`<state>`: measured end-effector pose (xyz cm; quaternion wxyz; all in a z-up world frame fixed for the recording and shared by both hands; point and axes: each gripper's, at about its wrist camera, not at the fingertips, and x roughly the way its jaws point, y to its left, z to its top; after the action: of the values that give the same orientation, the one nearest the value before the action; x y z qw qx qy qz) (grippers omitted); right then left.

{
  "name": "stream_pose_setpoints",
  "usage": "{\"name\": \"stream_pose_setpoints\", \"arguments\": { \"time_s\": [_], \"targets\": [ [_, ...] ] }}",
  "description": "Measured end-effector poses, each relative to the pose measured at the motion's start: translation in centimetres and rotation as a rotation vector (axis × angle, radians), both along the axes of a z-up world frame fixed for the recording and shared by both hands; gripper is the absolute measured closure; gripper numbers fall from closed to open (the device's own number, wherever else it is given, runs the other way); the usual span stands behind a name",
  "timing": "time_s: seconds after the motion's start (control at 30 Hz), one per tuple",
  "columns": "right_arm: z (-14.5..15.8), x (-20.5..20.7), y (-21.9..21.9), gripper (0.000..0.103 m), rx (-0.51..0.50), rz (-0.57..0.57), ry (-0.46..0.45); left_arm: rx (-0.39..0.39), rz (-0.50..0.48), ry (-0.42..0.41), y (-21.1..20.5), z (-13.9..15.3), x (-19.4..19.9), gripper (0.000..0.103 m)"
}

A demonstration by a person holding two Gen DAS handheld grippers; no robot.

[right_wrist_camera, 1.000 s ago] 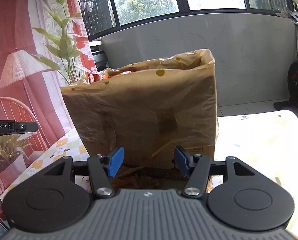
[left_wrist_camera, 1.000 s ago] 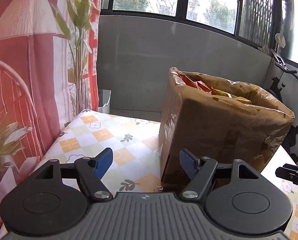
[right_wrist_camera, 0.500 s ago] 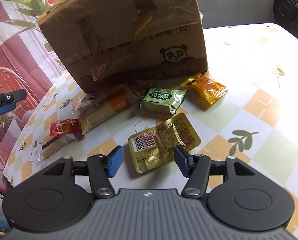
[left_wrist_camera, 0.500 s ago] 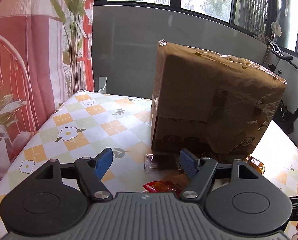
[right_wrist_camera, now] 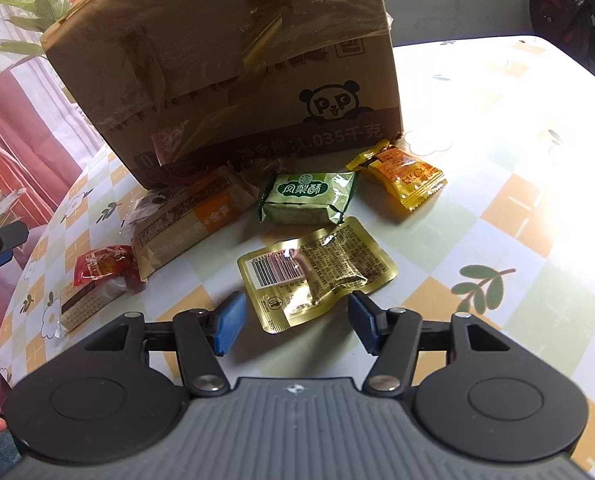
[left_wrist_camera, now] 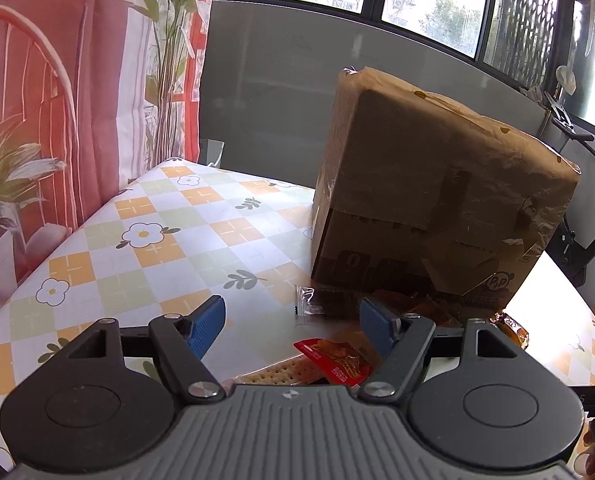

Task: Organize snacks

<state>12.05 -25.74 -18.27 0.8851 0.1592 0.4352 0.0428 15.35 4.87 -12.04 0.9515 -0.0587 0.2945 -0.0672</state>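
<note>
1. I am at the start of a pick: six loose snack packets lie on the checked tablecloth in front of the cardboard box, none yet gathered.
2. My right gripper hangs over the near edge of the gold foil pouch, jaws about half apart and holding nothing; the pads flank the pouch's corner without pressing it.
3. My left gripper stands wide and empty above the red sachet and a cracker pack.
4. I judge the next move to be lowering the right jaws and closing on the pouch.
5. It lies flat, so I expect to need an edge.
6. Whether the box top is open I cannot tell from here.
</note>
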Motion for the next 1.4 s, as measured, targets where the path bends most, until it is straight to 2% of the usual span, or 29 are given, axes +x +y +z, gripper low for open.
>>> {"name": "stream_pose_setpoints", "arguments": {
  "time_s": [0.1,0.33,0.43,0.57,0.67,0.73,1.03,1.4],
  "targets": [
    [0.0,0.3,-0.2,0.041,-0.021,-0.015,0.001,-0.02,-0.011,0.003,0.1,-0.1,-0.1,0.027],
    [0.1,0.2,-1.3,0.041,-0.14,-0.107,0.008,-0.004,-0.025,0.015,-0.1,-0.7,-0.2,0.027],
    [0.3,0.1,-1.6,0.038,-0.135,-0.139,-0.001,0.004,-0.022,0.003,-0.1,-0.6,-0.3,0.027],
    [0.3,0.5,-2.1,0.036,-0.037,-0.182,0.015,0.01,-0.015,0.001,0.0,-0.7,-0.3,0.027],
    [0.4,1.4,-1.7,0.035,-0.046,-0.198,0.022,0.01,-0.014,0.001,0.1,-0.7,-0.2,0.027],
    [0.6,2.1,-1.3,0.032,-0.08,-0.192,0.011,0.009,-0.016,-0.003,0.2,-0.7,-0.3,0.027],
    [-0.2,3.9,0.7,0.03,-0.297,-0.154,0.008,0.012,-0.008,-0.01,0.3,-0.6,-0.5,0.027],
    [-1.0,0.3,1.9,0.028,-0.313,-0.053,-0.014,0.034,-0.007,-0.015,0.1,-0.7,-0.7,0.027]
  ]
}}
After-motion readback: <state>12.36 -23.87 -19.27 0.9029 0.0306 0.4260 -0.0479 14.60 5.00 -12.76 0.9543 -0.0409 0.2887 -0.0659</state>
